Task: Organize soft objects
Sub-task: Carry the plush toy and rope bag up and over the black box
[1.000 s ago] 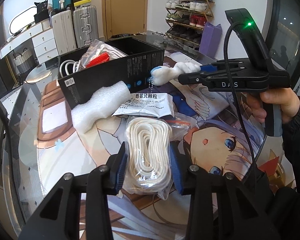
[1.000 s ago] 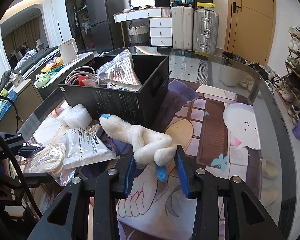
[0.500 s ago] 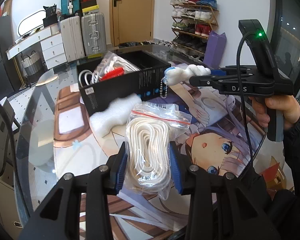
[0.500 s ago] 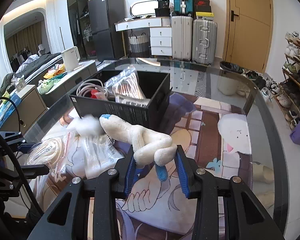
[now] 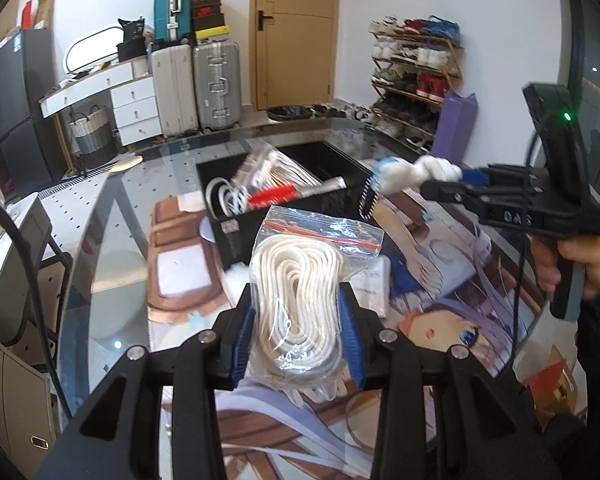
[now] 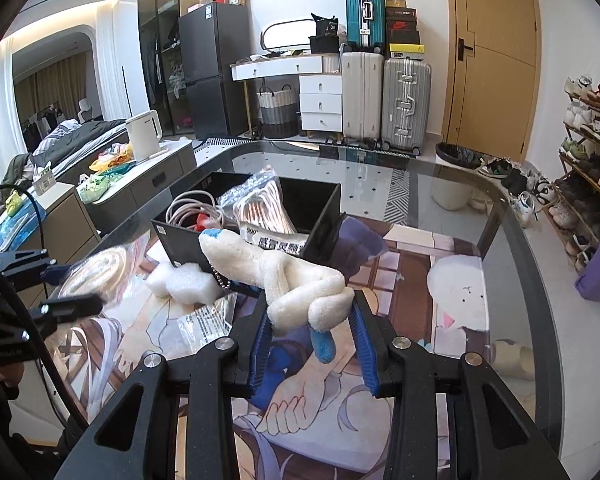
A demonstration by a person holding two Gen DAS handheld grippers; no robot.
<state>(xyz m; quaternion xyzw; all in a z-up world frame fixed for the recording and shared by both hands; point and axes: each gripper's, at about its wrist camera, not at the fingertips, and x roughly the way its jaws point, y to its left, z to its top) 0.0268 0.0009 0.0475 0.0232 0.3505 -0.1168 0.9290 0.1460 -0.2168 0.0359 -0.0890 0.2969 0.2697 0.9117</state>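
Jaws clamped: a bagged cord coil (image 5: 296, 300) is held in the left gripper (image 5: 298, 334), a limp plush toy (image 6: 292, 284) in the right gripper (image 6: 312, 344), above the table near the black box (image 6: 320, 224). Both judged light and squashy; the bag looks slippery, best pinched mid-bundle.

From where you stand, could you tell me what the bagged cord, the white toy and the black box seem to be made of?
Bagged cord: white woven-looking rope in a clear glossy plastic zip bag with a red seal line.
White toy: fuzzy plush fabric with blue tips and a metal bead chain.
Black box: probably printed matte cardboard, judging by its thin walls.
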